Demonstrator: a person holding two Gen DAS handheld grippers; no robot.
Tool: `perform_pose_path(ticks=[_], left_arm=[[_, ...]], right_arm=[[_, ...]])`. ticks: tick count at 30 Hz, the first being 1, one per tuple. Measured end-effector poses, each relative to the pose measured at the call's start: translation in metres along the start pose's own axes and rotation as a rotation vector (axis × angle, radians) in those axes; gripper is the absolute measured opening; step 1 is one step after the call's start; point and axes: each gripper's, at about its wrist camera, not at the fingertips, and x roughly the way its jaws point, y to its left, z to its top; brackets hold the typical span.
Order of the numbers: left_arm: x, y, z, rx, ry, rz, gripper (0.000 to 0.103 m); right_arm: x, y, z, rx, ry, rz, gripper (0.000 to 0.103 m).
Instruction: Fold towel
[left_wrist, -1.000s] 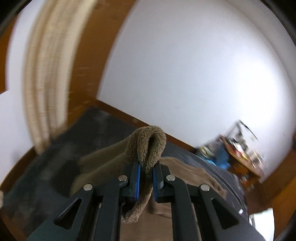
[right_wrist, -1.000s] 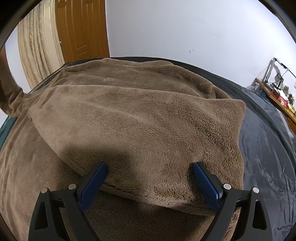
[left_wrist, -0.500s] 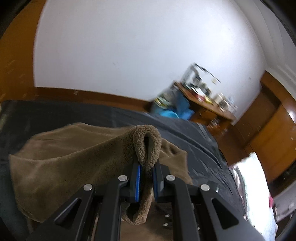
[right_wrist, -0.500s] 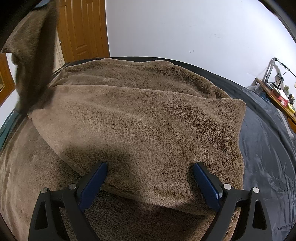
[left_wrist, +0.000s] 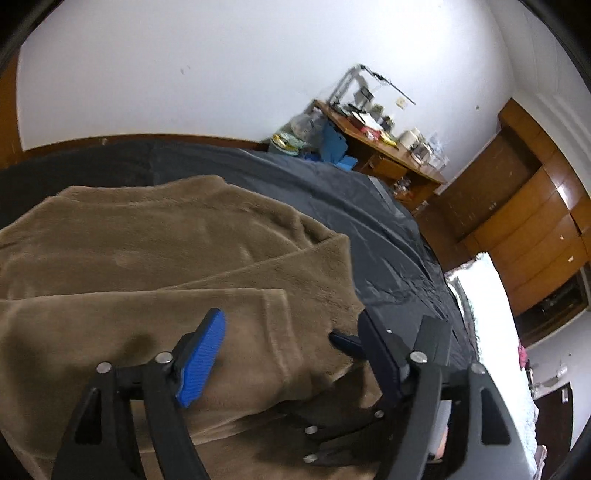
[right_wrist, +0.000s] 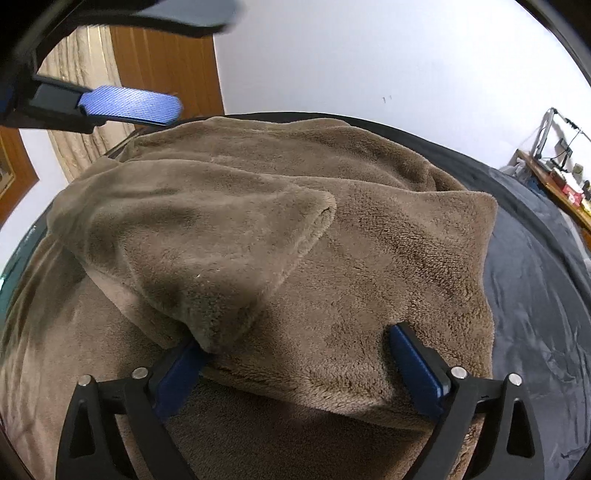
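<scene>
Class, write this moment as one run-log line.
left tool: open, just released | right tool: open, straddling fold | towel: corner folded over | bedsheet: underneath

One towel (right_wrist: 369, 266), two tools (left_wrist: 288, 332) (right_wrist: 295, 354).

dim, even light | fisheye-bent edges | window glare — slight blur

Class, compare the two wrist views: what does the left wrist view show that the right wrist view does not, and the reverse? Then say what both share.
Left only: wooden cabinets and the left gripper's own open jaws, just opened, nothing pinched.

Right only: a wooden door, a curtain, and a folded-over towel flap ending by the right gripper's open jaws.

Both: the brown towel on a dark sheet, white wall, cluttered desk.
</scene>
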Motion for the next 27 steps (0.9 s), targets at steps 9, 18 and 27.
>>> perform_pose_path(ticks=[9, 18, 27], left_arm=[[-0.057, 0.109, -0.060, -0.227, -0.163, 0.255, 0.081], [-0.059, 0.158, -0.095, -0.283, -0.270, 0.262, 0.081], [-0.054, 0.156, -0.100, -0.229, -0.273, 0.331, 0.081]], right_arm=[[-0.012, -0.015, -0.003, 0.094, -0.058, 0.127, 0.102], [-0.038, -0.045, -0.006, 0.287, -0.233, 0.327, 0.102], [-0.023, -0.043, 0.014, 0.326, -0.143, 0.270, 0.101]])
